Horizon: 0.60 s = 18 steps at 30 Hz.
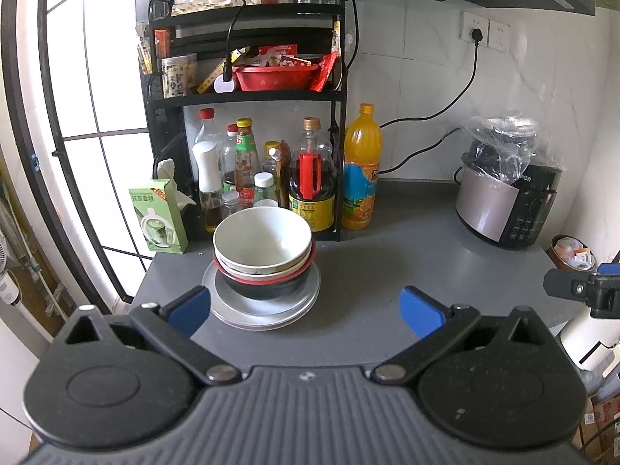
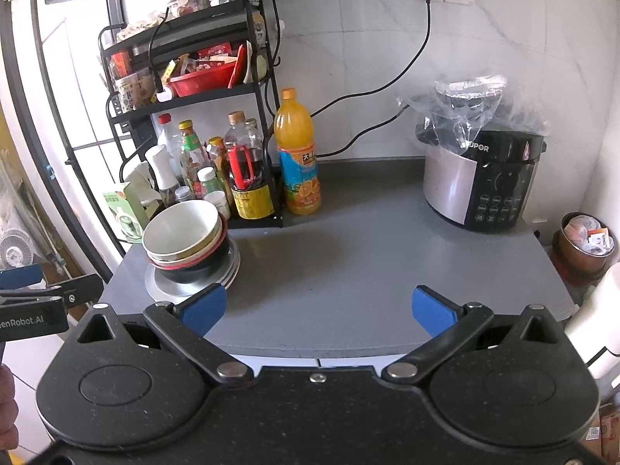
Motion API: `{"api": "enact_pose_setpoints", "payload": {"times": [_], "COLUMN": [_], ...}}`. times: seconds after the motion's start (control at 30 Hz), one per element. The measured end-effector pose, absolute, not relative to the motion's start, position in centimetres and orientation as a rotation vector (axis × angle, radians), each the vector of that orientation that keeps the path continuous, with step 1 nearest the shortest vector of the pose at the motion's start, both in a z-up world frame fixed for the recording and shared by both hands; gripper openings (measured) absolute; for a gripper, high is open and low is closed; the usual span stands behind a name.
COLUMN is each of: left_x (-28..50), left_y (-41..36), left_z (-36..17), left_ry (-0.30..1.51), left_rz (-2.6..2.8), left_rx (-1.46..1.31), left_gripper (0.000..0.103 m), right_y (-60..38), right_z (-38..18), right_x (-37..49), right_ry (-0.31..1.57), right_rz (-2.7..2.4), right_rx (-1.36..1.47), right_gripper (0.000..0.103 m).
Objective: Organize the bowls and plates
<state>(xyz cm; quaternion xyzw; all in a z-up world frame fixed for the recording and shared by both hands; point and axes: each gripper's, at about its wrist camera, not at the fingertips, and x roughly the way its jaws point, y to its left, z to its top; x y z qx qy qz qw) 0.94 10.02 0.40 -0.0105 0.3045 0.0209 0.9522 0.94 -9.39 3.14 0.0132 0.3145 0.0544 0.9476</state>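
Note:
A stack of bowls with a white bowl on top, a red-rimmed one and a black one beneath, sits on a stack of grey plates at the left of the grey counter. My left gripper is open and empty, held in front of the stack. My right gripper is open and empty over the counter's front edge; the bowls and plates lie to its left.
A black rack with sauce bottles stands behind the stack. An orange juice bottle is beside it. A rice cooker under a plastic bag sits at the back right. A green carton is at the left edge.

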Motion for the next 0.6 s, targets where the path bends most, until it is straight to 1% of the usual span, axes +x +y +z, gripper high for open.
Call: {"api": "enact_pose_setpoints", "payload": {"times": [0.6], "left_x": [0.1], "left_y": [10.1], "left_z": [0.5], "left_ry": [0.598], "left_rz": [0.047], "left_rx": [-0.031], "left_gripper": [0.103], "right_y": [-9.0], "right_z": [2.8], "right_x": [-0.2], "right_ry": [0.635], "right_rz": [0.102], "right_rx": [-0.006], "right_gripper": [0.103]}}
